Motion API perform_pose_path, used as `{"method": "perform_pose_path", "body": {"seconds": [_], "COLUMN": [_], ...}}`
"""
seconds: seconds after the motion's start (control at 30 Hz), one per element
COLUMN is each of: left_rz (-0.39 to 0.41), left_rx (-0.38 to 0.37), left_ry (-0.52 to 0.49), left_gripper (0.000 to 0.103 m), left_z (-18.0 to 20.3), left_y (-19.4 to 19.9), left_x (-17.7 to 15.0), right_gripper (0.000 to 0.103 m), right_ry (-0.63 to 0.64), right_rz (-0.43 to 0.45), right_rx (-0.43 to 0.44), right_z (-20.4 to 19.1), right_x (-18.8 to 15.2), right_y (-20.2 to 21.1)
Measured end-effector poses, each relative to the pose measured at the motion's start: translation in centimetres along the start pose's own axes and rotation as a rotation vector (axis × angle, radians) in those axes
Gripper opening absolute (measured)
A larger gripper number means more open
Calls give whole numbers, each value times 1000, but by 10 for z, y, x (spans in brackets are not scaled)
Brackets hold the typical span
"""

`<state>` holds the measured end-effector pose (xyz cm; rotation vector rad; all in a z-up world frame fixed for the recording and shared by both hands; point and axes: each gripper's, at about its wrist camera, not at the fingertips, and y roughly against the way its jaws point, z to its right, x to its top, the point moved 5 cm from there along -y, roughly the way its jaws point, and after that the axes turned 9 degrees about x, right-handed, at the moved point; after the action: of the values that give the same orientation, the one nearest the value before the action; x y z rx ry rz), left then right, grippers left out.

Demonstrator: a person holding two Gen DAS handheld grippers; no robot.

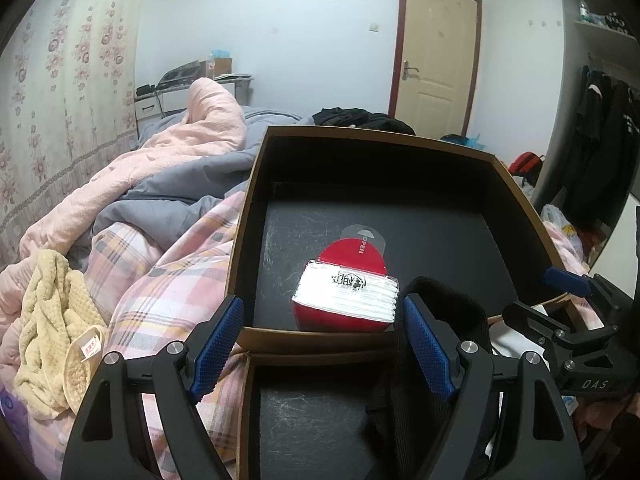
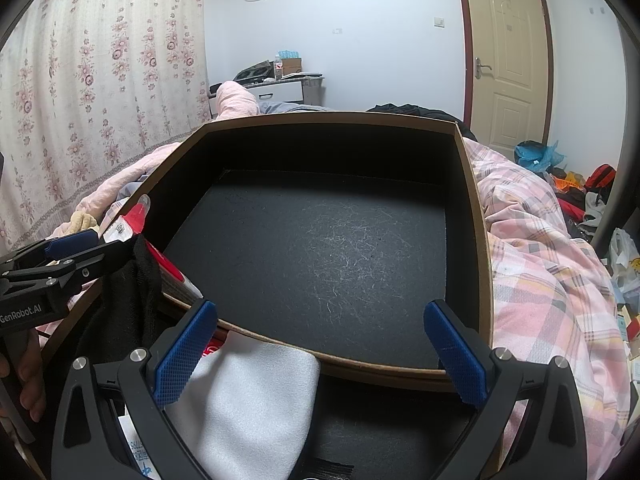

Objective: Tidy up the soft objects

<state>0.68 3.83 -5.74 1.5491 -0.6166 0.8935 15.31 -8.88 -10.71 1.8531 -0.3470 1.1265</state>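
Note:
My left gripper (image 1: 320,304) stands open over the near wall of a black-lined cardboard box (image 1: 256,184). A red and white tissue packet (image 1: 348,292) lies inside by that wall, ahead of the jaws, and neither pad presses on it. A black cloth (image 1: 444,300) drapes over the outside of the right finger. In the right wrist view the same black cloth (image 2: 132,280) hangs from the left gripper (image 2: 108,240). My right gripper (image 2: 320,308) is open with nothing between its fingers, above a box rim (image 2: 360,364). A white cloth (image 2: 248,392) lies under its left finger.
A yellow towel (image 1: 52,332) lies crumpled on the pink plaid bedding (image 1: 160,280) at the left. A second black tray (image 1: 312,420) sits below the left gripper. The right gripper (image 1: 540,296) shows at the box's right corner. A hand (image 2: 24,380) holds the left gripper.

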Motion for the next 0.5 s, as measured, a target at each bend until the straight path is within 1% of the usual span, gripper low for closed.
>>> {"method": "perform_pose_path", "body": {"seconds": [0.5], "left_rz": [3], "left_rx": [1], "left_ry": [-4], "left_gripper": [79], "left_z": [1], "left_y": [1], "left_x": [0], "right_gripper": [102], "right_ry": [0], "right_rz": [0], "right_rx": [0], "right_z": [0], "right_x": [0], "right_y": [0]}}
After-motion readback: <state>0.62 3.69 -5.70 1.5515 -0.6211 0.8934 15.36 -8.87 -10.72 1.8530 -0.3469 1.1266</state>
